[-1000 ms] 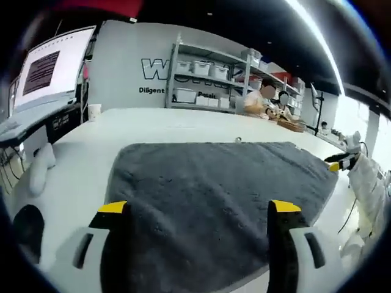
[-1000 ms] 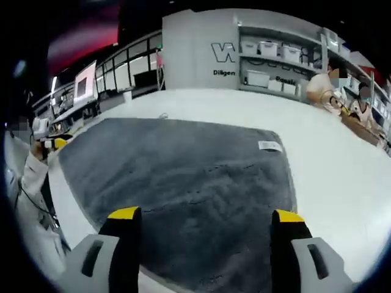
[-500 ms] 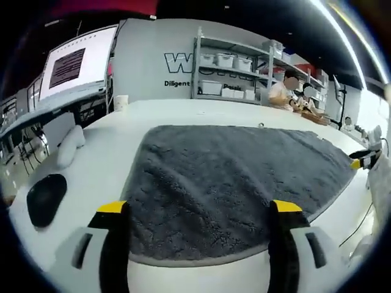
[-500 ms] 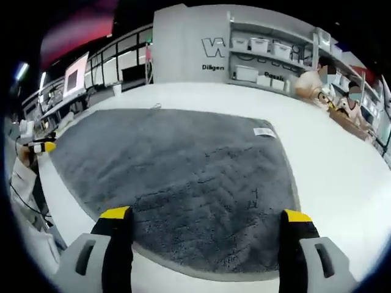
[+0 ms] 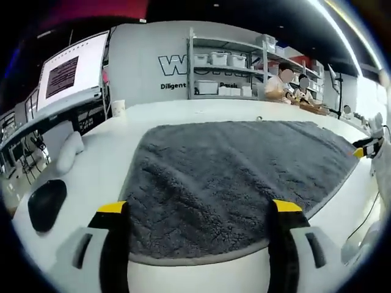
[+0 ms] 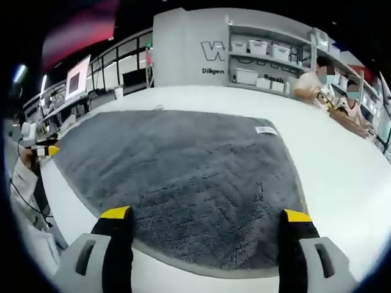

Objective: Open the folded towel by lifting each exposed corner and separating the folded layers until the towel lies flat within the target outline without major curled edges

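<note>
Towel: grey towel (image 5: 238,171) (image 6: 177,171) lay spread open and flat on the white worktop (image 5: 98,165) (image 6: 342,177); near edge ran just ahead of both grippers' jaw tips.
Label: small white tag (image 6: 266,130) sat at the towel's far right corner in the right gripper view.
Left gripper (image 5: 200,210): jaws spread wide, nothing between them, held above the towel's near edge.
Right gripper (image 6: 206,217): jaws likewise wide apart and empty, over the near edge.
Surroundings: black mouse (image 5: 46,203) on the worktop, left of the towel; shelves with bins (image 5: 223,73) (image 6: 263,61) against the far wall; screen (image 5: 67,67) at left; seated people at the far end.
</note>
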Demonstrator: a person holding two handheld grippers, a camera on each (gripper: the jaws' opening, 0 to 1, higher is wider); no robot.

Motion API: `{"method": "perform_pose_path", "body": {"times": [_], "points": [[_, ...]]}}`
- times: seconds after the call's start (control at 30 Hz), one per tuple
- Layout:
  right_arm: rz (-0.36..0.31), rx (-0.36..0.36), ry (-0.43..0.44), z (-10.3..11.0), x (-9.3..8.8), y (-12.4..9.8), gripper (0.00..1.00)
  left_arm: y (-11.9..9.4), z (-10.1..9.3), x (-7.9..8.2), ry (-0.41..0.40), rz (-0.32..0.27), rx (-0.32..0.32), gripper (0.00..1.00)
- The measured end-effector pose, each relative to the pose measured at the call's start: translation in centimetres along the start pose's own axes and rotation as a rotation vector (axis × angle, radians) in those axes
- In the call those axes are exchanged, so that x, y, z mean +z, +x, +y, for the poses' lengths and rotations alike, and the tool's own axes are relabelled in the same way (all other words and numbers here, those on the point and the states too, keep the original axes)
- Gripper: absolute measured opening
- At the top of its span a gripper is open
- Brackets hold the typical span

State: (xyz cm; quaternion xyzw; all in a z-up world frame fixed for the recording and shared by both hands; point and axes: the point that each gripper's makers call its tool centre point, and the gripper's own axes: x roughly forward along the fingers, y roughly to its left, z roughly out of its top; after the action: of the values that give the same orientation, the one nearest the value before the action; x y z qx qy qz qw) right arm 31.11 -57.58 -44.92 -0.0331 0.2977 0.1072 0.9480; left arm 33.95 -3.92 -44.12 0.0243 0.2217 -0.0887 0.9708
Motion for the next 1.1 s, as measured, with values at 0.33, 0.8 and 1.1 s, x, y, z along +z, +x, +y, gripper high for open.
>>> {"method": "perform_pose_path", "body": {"times": [0.33,0.8,1.1], "points": [[-0.012,0.001,-0.002,-0.1,-0.1,-0.3,0.99,-0.5,0.1,-0.2,-0.003,0.017,0.005,0.92],[-0.046,-0.010,0.006,-0.3,-0.5,-1.0,1.00,-1.0,0.4,-0.4,-0.002,0.011,-0.001,0.92],[-0.057,-0.019,0.011,-0.4,-0.8,-1.5,1.00,-1.3,0.5,-0.5,-0.004,0.011,0.003,0.93]]}}
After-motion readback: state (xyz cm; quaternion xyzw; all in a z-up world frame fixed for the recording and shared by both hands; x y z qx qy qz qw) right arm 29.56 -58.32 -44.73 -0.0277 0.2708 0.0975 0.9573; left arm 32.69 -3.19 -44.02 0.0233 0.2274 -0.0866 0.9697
